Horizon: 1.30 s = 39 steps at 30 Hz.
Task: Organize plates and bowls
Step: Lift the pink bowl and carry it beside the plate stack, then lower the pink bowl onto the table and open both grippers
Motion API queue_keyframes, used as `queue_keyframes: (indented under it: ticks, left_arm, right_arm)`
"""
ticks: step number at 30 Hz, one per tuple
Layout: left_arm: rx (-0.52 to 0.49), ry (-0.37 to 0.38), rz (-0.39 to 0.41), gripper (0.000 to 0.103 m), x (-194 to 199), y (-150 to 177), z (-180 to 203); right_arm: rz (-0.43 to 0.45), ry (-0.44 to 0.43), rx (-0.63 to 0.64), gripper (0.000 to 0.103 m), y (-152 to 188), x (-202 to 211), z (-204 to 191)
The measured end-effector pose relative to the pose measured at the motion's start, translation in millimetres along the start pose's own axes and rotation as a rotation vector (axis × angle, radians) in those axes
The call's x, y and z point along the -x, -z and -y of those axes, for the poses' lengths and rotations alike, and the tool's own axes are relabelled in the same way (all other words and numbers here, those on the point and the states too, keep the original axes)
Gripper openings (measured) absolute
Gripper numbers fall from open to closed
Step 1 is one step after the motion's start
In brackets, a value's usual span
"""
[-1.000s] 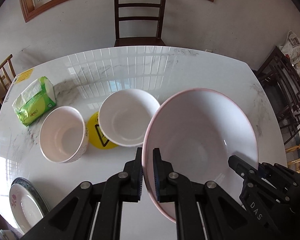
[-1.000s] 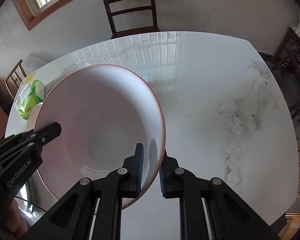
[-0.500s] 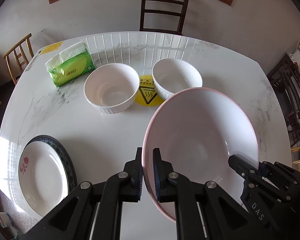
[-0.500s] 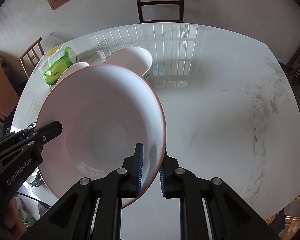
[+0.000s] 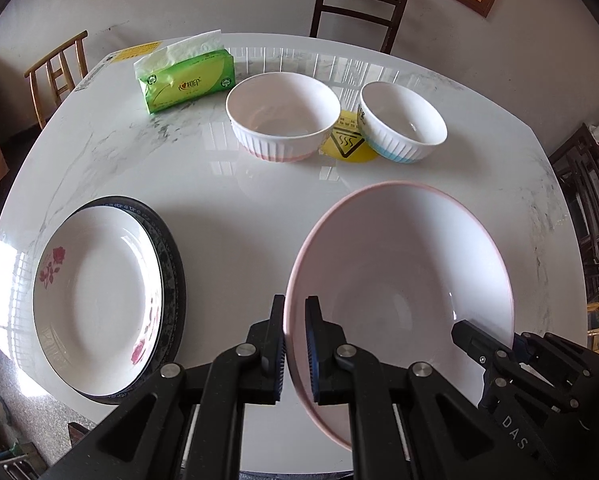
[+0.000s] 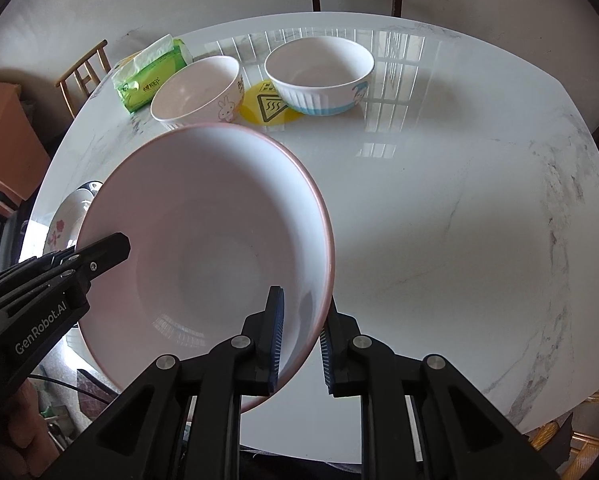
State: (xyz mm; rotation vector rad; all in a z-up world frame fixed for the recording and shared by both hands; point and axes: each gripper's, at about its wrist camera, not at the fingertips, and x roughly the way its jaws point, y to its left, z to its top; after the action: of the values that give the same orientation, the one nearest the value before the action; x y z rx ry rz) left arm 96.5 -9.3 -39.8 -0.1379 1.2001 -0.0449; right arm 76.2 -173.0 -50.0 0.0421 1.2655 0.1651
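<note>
A large white bowl with a pink rim point(image 5: 399, 280) point(image 6: 203, 232) hangs tilted above the marble table point(image 5: 235, 200), held from both sides. My left gripper point(image 5: 295, 344) is shut on its left rim, and my right gripper point(image 6: 301, 340) is shut on its right rim, one pad inside the bowl and one outside. Two small ribbed bowls stand at the back, one pink-based point(image 5: 283, 116) and one blue-based point(image 5: 401, 124). At the left, a white plate with red roses point(image 5: 95, 292) lies on a dark-rimmed plate point(image 5: 171, 264).
A green tissue pack point(image 5: 187, 80) lies behind the small bowls. Between them a yellow warning sticker point(image 5: 347, 144) is stuck to the table. A dark chair point(image 5: 359, 4) stands at the far side and a wooden chair point(image 5: 59, 72) at the left.
Both grippers carried the large bowl back toward the table's near side. The small bowls now lie farther off, and the stacked plates came fully into the left wrist view. Both grips held.
</note>
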Motion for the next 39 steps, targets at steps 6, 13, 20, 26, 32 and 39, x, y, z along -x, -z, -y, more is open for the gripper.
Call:
queue_keyframes:
  ticks: [6, 13, 20, 26, 32, 39]
  left_arm:
    - [0.016, 0.014, -0.012, 0.009, -8.1, 7.0, -3.1]
    - [0.020, 0.031, -0.033, 0.009, -17.7, 12.0, -0.9]
    - [0.014, 0.028, -0.033, 0.009, -22.4, 15.6, 3.2]
    - [0.010, 0.025, -0.040, 0.009, -26.2, 17.6, 2.4]
    - [0.006, 0.024, -0.047, 0.009, -28.4, 19.4, 2.7]
    - [0.004, 0.023, -0.048, 0.009, -30.7, 20.2, 3.6]
  right_arm:
    - [-0.010, 0.001, 0.002, 0.017, 4.6, -5.5, -2.0]
    - [-0.017, 0.003, -0.018, 0.017, 10.4, -11.3, 4.6]
    - [-0.020, 0.011, -0.028, 0.017, 10.9, -17.5, 4.8]
    - [-0.028, 0.004, -0.029, 0.017, 13.0, -22.1, 4.3]
    - [-0.030, -0.003, -0.030, 0.018, 13.1, -23.4, 5.1]
    - [-0.034, -0.007, -0.032, 0.019, 16.1, -25.2, 6.7]
